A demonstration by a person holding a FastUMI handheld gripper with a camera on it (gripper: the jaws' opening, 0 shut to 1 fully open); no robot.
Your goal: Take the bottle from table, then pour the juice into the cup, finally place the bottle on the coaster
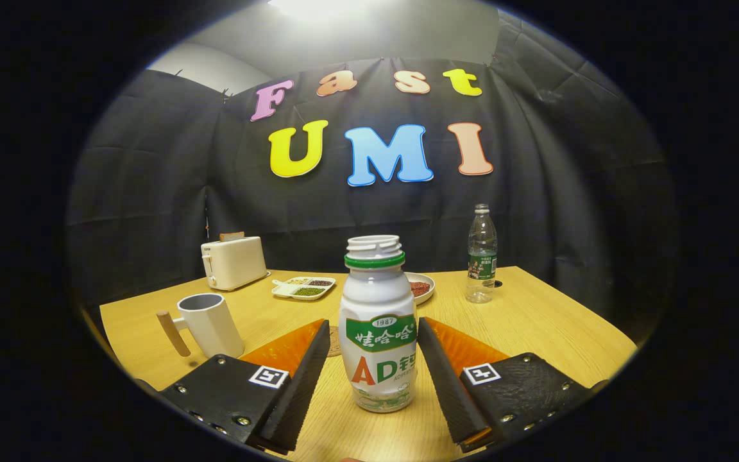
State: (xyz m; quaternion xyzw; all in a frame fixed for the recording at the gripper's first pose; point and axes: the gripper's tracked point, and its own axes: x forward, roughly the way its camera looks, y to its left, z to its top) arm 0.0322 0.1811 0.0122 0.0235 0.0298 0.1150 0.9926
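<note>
Here the tool [374,359] is spread, its two fingers flanking the bottle [379,333] with a narrow gap visible on each side; neither finger presses on it. The bottle stands upright on the tabletop [536,327] between the fingers, at 12 o'clock from the tool. It is white plastic, waisted below the shoulder, with a green collar ring under an open threaded neck; no cap is fitted. A green band and large orange and green characters mark its front.

Just behind the bottle, toward 11 o'clock, part of a round coaster [335,341] lies flat, mostly hidden by the left finger. At 10 o'clock stands a white cup [209,324] with a wooden handle pointing left, its mouth open. Bare wood lies between cup and left finger, and a wider bare stretch runs to 2 o'clock up to the tabletop's right edge.

Farther off, at 11 o'clock, a divided tray [303,287] holds grains; a small dish [422,287] sits behind the bottle at 1 o'clock. A white toaster [233,262] stands near the far left edge, and a clear water bottle [482,256] near the far edge at 1 o'clock.
</note>
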